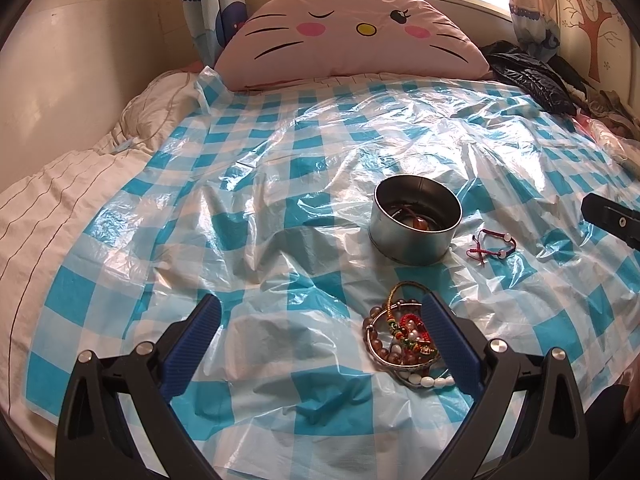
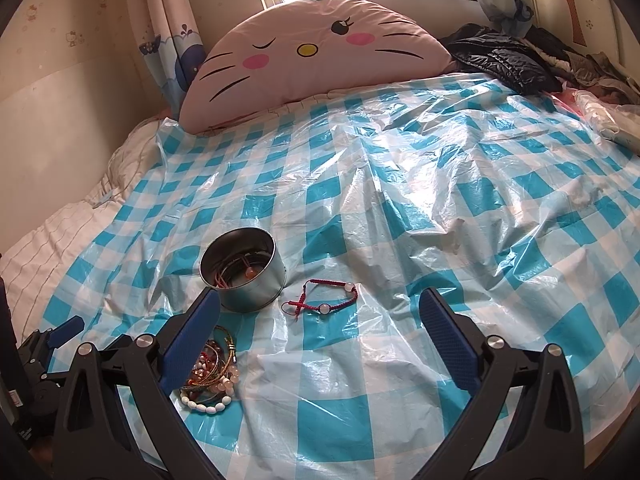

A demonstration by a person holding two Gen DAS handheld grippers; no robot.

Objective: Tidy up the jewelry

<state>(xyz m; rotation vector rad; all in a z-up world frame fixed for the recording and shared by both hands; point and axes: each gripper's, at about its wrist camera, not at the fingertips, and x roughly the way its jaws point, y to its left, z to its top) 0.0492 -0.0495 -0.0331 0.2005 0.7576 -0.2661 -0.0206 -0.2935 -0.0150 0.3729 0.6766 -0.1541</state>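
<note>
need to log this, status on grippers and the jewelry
Left gripper open, empty. Right gripper open, empty. Red cord bracelet loose beside tin; bracelet pile unsorted. Nothing in the way.

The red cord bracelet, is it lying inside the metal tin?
No, the red cord bracelet lies on the checked plastic sheet beside the metal tin, apart from it.

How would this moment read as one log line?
left gripper: open, empty | right gripper: open, empty | tin: some jewelry | red bracelet: on sheet
</note>
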